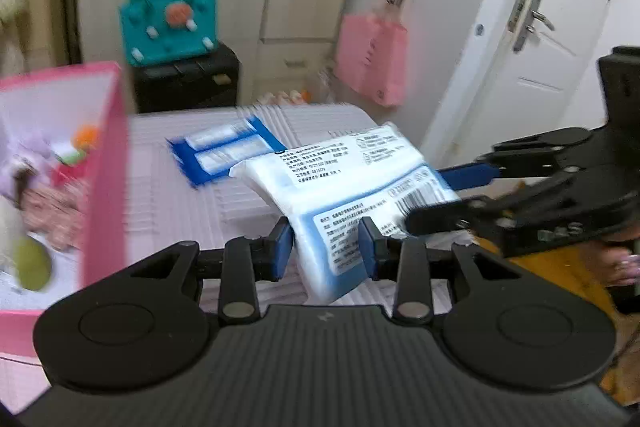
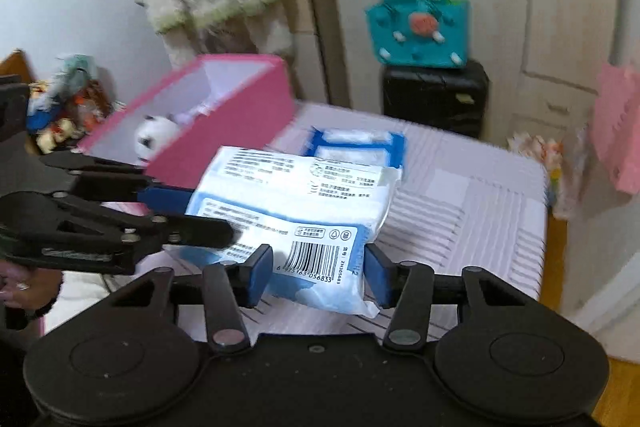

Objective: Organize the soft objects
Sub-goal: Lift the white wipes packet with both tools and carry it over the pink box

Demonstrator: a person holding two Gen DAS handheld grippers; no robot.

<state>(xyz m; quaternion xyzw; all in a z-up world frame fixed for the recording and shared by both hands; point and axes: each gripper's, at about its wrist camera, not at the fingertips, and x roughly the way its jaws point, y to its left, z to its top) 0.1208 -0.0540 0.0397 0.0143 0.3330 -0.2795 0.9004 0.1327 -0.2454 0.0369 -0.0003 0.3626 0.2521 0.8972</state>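
Above striped bed, both grippers apparently clamp tissue pack.

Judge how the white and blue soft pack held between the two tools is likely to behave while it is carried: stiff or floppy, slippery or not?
The soft pack probably flexes: in the left wrist view it bends between the left tool and the right tool. Its glossy film wrapper looks slippery, so it might slide. It seems light for its size, since both tools hold it clear of the bed.
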